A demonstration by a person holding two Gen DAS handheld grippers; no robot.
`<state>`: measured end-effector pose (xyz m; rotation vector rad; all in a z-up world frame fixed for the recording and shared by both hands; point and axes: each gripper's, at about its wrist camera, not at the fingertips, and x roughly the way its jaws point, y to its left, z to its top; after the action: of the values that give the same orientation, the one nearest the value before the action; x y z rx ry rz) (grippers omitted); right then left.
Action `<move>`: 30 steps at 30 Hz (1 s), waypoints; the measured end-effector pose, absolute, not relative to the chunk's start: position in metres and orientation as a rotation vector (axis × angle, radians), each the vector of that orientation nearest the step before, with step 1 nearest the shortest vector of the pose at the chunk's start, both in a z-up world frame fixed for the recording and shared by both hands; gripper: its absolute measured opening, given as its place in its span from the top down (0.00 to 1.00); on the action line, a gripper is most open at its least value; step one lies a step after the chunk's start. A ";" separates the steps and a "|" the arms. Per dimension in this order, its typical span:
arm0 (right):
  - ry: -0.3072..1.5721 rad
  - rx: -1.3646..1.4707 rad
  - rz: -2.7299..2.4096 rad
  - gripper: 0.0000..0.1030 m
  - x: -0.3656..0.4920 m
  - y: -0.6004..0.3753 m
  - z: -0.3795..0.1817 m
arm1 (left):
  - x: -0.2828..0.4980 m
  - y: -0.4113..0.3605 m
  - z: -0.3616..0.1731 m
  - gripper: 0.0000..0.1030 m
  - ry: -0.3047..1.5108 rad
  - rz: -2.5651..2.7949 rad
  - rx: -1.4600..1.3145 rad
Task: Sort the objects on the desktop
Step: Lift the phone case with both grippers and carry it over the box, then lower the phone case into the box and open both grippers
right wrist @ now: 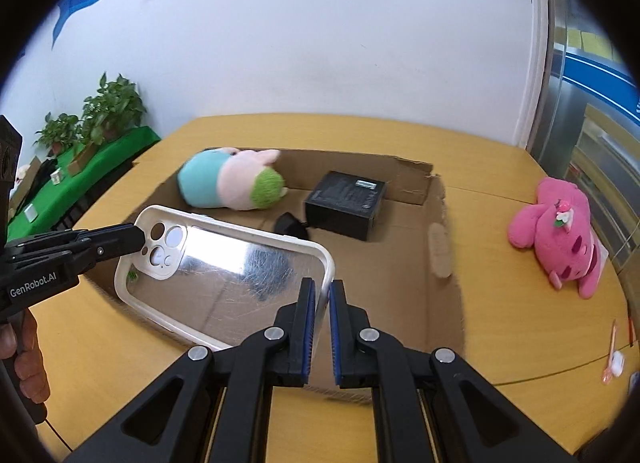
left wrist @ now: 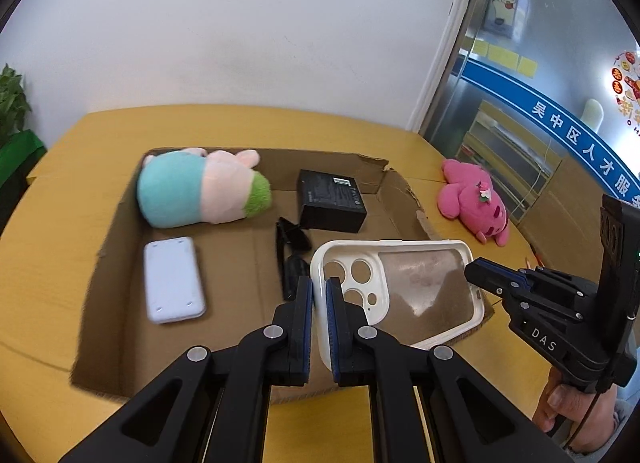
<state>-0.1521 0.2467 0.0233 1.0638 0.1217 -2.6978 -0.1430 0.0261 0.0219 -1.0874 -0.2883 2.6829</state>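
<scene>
- Your left gripper (left wrist: pixel 319 303) is pinching the camera-hole end of the phone case (left wrist: pixel 400 291), its blue pads clamped on the white rim.
- Your right gripper (right wrist: pixel 323 303) is pinching the opposite end of the same phone case (right wrist: pixel 224 263), pads closed on the rim at the plain corner.
- Held between your two grippers, the case hangs in the air over the near edge of the cardboard box (left wrist: pixel 120 263), tilted, with its clear back catching the light.
- In the left wrist view your right gripper (left wrist: pixel 474 275) reaches in from the right side, with your hand (left wrist: pixel 568 403) on its handle.
- In the right wrist view your left gripper (right wrist: pixel 138 241) reaches in from the left side and meets the case beside the camera holes.
- Inside the box, a blue, pink and green plush toy (left wrist: pixel 200 189) lies at the far left corner.
- A black box (left wrist: pixel 332 201) sits near the back wall of the cardboard box, to the right of that toy.
- A white power bank (left wrist: pixel 172 281) lies flat on the box floor, in front of the toy.
- Dark sunglasses (left wrist: pixel 290 255) lie between the power bank and the case, partly hidden by the case.
- A pink plush toy (left wrist: pixel 476 201) lies on the yellow table (left wrist: pixel 60 223), outside the box on the right.
- Potted plants (right wrist: pixel 108 111) stand on a green-covered surface at the far left.
</scene>
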 end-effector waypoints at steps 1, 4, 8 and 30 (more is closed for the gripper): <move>0.128 1.095 -2.692 0.94 -0.163 0.252 0.019 | -0.153 0.030 0.019 0.95 -0.292 2.671 -1.110; 0.126 1.170 -2.672 0.94 -0.181 0.263 0.006 | -0.182 0.043 0.003 0.95 -0.291 2.637 -1.191; 0.113 1.315 -2.612 0.94 -0.205 0.273 -0.027 | -0.214 0.059 -0.028 0.95 -0.263 2.586 -1.349; 0.184 1.695 -2.441 0.92 -0.243 0.273 -0.096 | -0.239 0.090 -0.100 0.93 -0.109 2.386 -1.772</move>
<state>-0.2432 0.2725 -0.0957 1.6950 0.1838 -2.4413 -0.2386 0.0898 -0.1004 -1.7724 -0.1094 2.3863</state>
